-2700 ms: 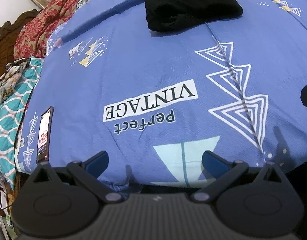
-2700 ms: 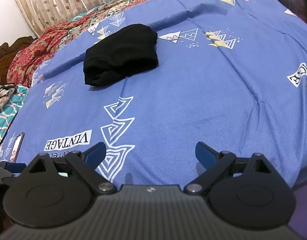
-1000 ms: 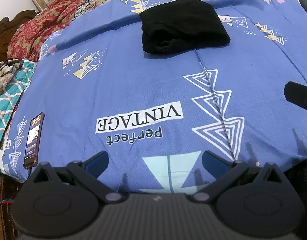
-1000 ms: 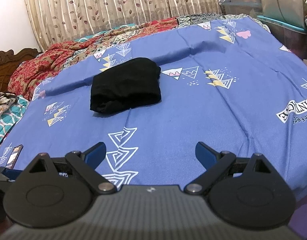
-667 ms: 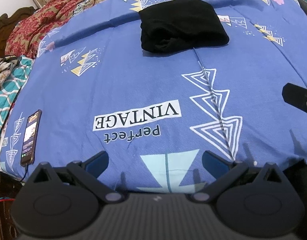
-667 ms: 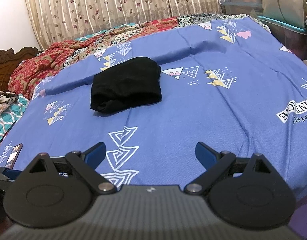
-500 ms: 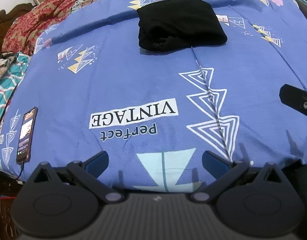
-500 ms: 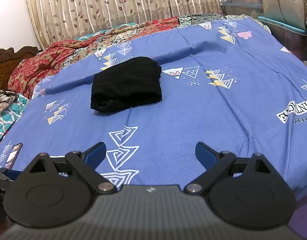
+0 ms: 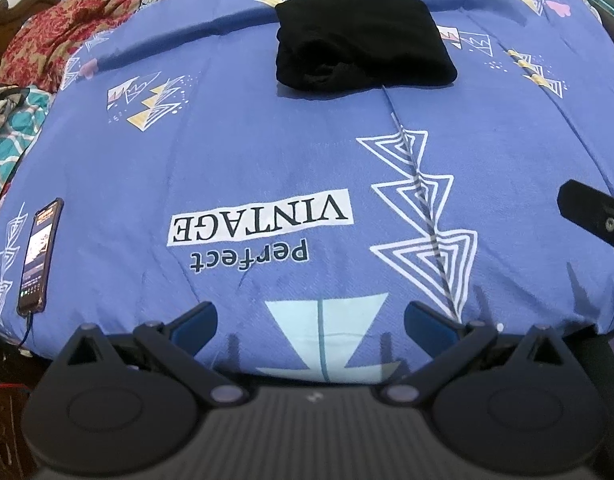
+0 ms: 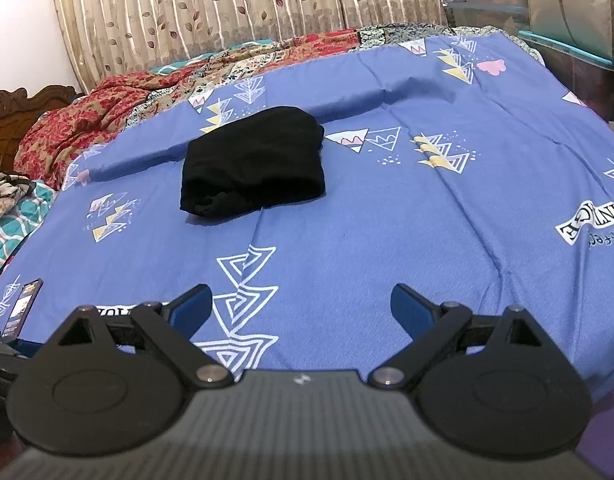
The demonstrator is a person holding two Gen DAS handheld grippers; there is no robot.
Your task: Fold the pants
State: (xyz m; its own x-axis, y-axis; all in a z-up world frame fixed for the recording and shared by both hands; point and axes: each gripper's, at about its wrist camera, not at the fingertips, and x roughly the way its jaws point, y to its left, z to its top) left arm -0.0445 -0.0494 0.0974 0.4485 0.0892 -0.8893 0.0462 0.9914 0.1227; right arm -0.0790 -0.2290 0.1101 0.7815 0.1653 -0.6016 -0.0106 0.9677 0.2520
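Black pants (image 9: 363,36) already compact bundle on blue bedsheet (image 9: 247,152), well ahead of both tongs. Left gripper (image 9: 309,320) spread, empty; right gripper (image 10: 301,306) likewise. Fabric looks soft, light, limp; pinch folded edge, not loose layers.

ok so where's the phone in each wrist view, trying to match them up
Left wrist view: the phone lies at the far left, near the edge of the blue bedsheet, screen up.
Right wrist view: the phone is at the lower left edge, just above the left finger of the claw.
Shared landmark: the folded black pants, top centre in the left wrist view, centre-left in the right.
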